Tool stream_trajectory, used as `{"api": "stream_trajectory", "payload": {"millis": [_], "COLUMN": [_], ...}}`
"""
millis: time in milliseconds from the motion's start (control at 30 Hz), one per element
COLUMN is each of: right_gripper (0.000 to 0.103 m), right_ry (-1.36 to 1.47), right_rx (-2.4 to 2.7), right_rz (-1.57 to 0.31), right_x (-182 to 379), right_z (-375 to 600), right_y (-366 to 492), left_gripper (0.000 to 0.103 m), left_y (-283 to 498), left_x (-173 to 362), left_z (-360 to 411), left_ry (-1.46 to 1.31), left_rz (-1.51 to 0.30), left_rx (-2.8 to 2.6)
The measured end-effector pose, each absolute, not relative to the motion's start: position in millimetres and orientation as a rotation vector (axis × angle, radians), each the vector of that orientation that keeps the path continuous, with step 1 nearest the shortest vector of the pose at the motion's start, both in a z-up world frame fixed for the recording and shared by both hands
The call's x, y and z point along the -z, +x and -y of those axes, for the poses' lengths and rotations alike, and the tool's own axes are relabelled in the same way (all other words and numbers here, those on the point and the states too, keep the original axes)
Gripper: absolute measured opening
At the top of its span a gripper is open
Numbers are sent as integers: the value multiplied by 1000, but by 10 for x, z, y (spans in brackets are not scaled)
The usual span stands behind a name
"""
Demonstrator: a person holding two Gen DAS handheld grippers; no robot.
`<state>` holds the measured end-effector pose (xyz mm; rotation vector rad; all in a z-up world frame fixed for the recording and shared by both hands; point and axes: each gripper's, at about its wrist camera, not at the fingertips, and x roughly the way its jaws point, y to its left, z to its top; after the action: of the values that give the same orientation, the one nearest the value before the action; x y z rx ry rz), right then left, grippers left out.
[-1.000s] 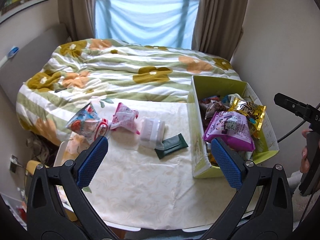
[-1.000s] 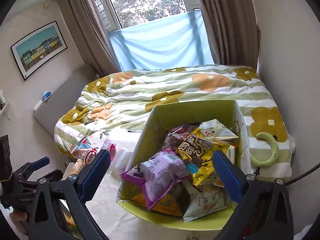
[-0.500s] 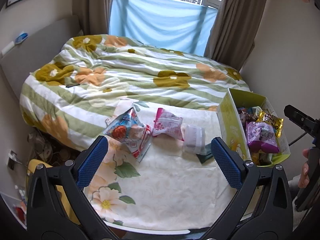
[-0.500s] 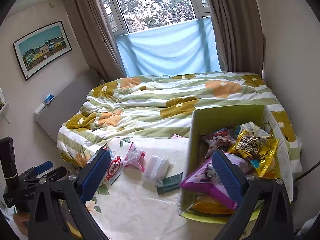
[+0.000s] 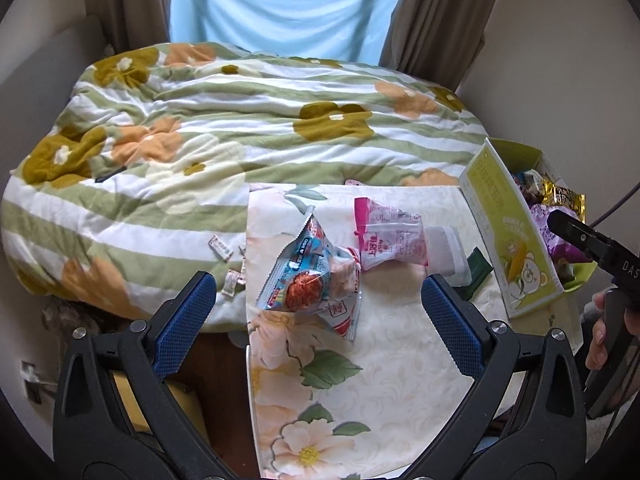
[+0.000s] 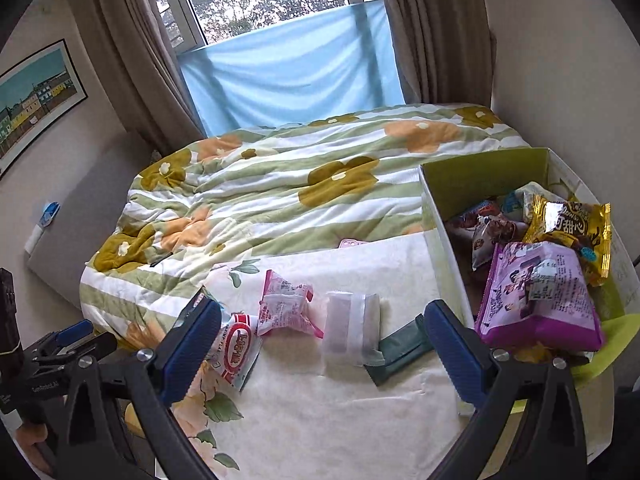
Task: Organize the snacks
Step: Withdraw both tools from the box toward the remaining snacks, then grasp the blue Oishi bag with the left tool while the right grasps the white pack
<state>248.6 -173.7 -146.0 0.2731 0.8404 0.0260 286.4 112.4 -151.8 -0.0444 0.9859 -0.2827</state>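
Note:
Loose snacks lie in a row on the cloth-covered table [image 5: 392, 380]: a blue and red packet [image 5: 308, 280], a pink packet [image 5: 390, 238], a clear white packet [image 5: 444, 252] and a dark green bar [image 5: 478, 272]. They also show in the right wrist view: pink packet [image 6: 286, 308], clear packet [image 6: 350, 328], green bar [image 6: 404, 350]. A green box [image 6: 444, 248] at the right holds several snacks, with a purple bag [image 6: 540, 296] on top. My left gripper [image 5: 320, 316] is open above the blue packet. My right gripper [image 6: 322, 354] is open above the clear packet.
A bed with a green striped floral quilt [image 5: 240, 128] lies just behind the table. Small wrapped sweets [image 5: 224, 252] lie on the quilt at the table's left edge. A wall [image 6: 560, 60] stands close at the right. The table's left edge drops to the floor.
Both grippers have swung left, away from the green box and over the loose snacks. The left gripper has come closer to the blue packet. Both stay open and empty.

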Motion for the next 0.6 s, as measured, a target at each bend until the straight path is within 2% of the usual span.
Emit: {"api": "stream_trajectory", "payload": {"millis": [333, 600], "right_gripper": [101, 101], "right_ry": [244, 271], "right_rx": [64, 112], "right_rz": [-931, -1001], "right_x": [2103, 2594], "right_z": [1601, 1689], "right_y": [2875, 3107], "left_gripper": [102, 102], "left_y": [3333, 3544], "left_x": [2337, 2759], "left_z": [-813, -716], "left_ry": [73, 80], "left_rz": [-1128, -1192], "left_rx": [391, 385]}}
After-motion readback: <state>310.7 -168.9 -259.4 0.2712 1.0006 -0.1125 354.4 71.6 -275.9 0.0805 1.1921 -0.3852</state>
